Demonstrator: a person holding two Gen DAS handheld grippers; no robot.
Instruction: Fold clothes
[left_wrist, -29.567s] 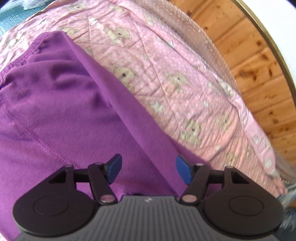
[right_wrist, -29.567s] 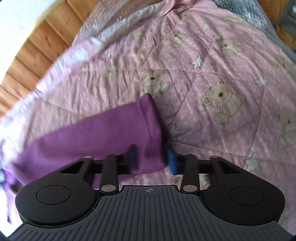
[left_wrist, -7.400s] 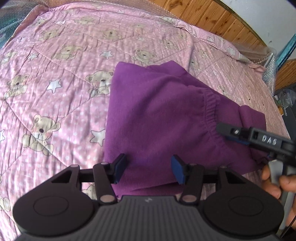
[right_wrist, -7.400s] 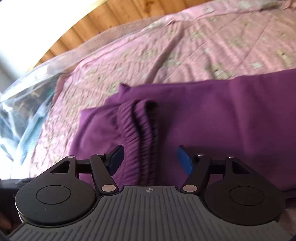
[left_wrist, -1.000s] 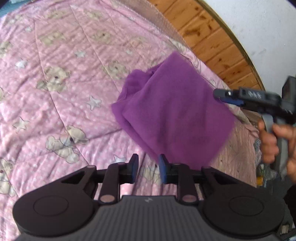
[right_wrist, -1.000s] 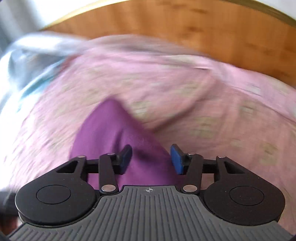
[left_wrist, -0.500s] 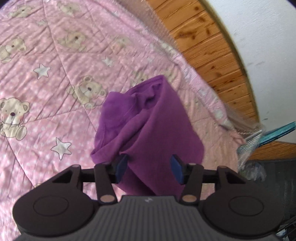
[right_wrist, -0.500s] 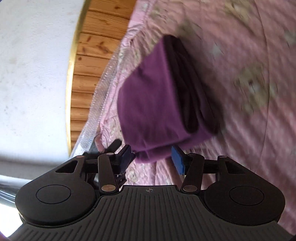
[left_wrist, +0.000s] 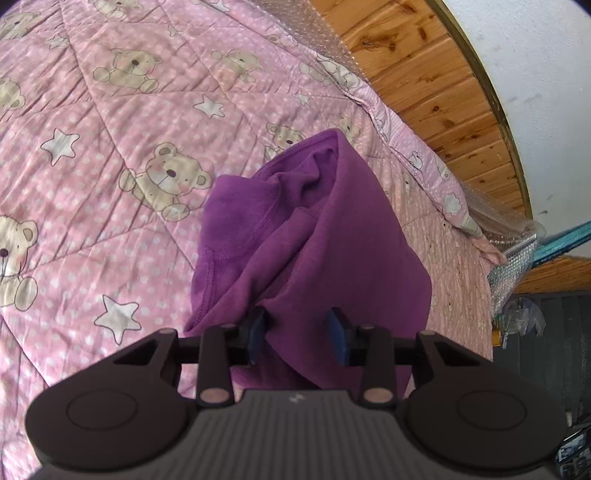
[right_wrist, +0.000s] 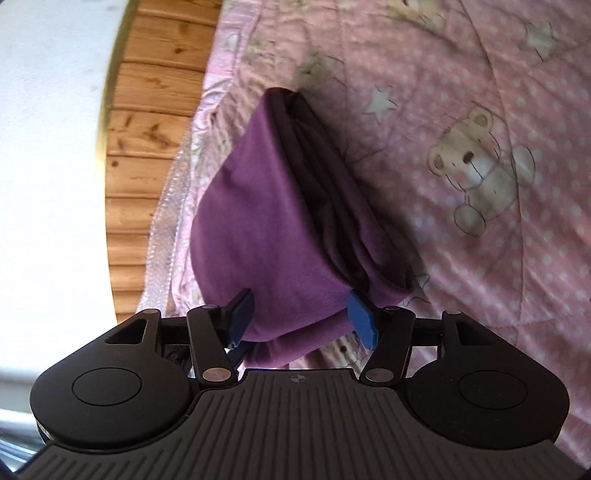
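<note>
A purple garment (left_wrist: 332, 236), folded into a thick bundle, rests on the pink teddy-bear quilt (left_wrist: 110, 147) near the bed's far edge. My left gripper (left_wrist: 297, 332) has its blue pads pressed against a thick fold at the bundle's near end, partly closed on it. In the right wrist view the same purple garment (right_wrist: 266, 206) shows its stacked layers on the right side. My right gripper (right_wrist: 301, 317) stands wide, its fingers on either side of the bundle's near edge, with cloth between them but no squeeze visible.
A wooden bed frame (left_wrist: 424, 74) and a white wall (left_wrist: 535, 92) border the quilt beyond the bundle. Bubble wrap (left_wrist: 513, 236) lines the bed edge. Dark clutter (left_wrist: 535, 332) lies off the bed to the right. Open quilt spreads to the left.
Over the last second the bundle came down near the bed edge. My left fingers have narrowed on the fold since half a second ago, while my right fingers have spread wider.
</note>
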